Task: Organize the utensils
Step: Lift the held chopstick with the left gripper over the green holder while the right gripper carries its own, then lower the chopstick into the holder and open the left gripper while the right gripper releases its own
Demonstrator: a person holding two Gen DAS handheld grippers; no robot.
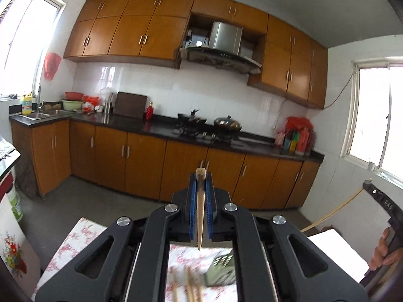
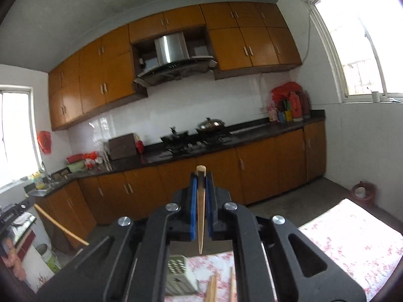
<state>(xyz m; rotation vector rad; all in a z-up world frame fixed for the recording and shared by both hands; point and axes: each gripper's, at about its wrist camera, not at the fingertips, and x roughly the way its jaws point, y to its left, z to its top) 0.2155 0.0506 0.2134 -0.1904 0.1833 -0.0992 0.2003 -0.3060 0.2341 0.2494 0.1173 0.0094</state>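
Left wrist view — chopstick (image 1: 200, 211) pinched btwn closed jaws, tip pointing down.

Orange cabinets (image 1: 141, 156), a range hood (image 1: 221, 50), two woks (image 1: 228, 123) (dark counter).

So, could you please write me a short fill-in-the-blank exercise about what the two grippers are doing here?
1. The left gripper is shut on a single wooden ____.
2. The right gripper holds the ____ kind of utensil as the left.
3. More loose chopsticks lie on the ____-patterned tablecloth below.
4. Beside them stands a slotted green ____.

Missing words: chopstick; same; floral; basket
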